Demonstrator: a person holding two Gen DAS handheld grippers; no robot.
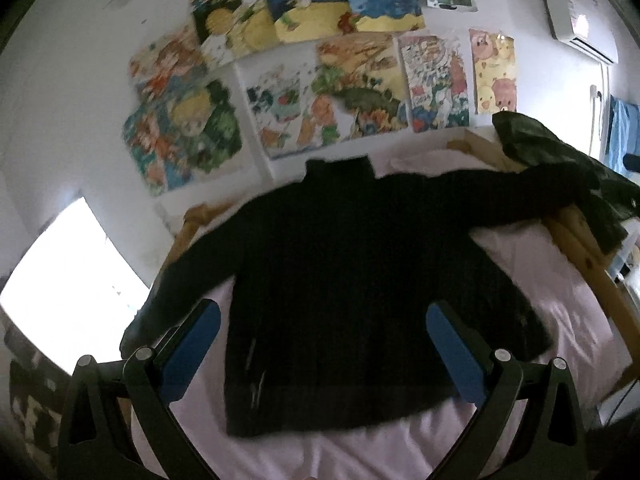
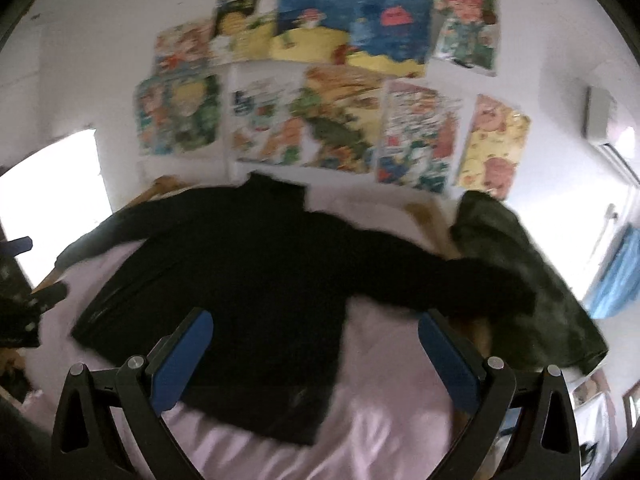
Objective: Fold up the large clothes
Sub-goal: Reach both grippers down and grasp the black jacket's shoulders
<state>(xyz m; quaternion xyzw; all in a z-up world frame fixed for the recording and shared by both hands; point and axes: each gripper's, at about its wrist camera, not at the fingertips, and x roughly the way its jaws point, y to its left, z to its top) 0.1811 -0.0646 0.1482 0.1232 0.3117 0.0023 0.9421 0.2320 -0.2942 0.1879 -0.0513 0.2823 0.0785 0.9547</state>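
Note:
A black long-sleeved sweater (image 1: 344,280) with a high collar lies spread flat on a pale pink bed sheet (image 1: 552,292), sleeves out to both sides. It also shows in the right wrist view (image 2: 248,280). My left gripper (image 1: 322,316) hovers above the sweater's lower part, jaws wide open and empty. My right gripper (image 2: 316,324) hovers over the sweater's right side and the pink sheet (image 2: 380,380), jaws wide open and empty. The right sleeve's end (image 2: 500,288) reaches a dark green garment.
A dark green jacket (image 1: 560,160) is draped over the wooden bed frame (image 1: 600,280) at the right; it also shows in the right wrist view (image 2: 520,280). Colourful drawings (image 1: 320,80) cover the white wall behind. A bright window (image 1: 72,280) is at the left.

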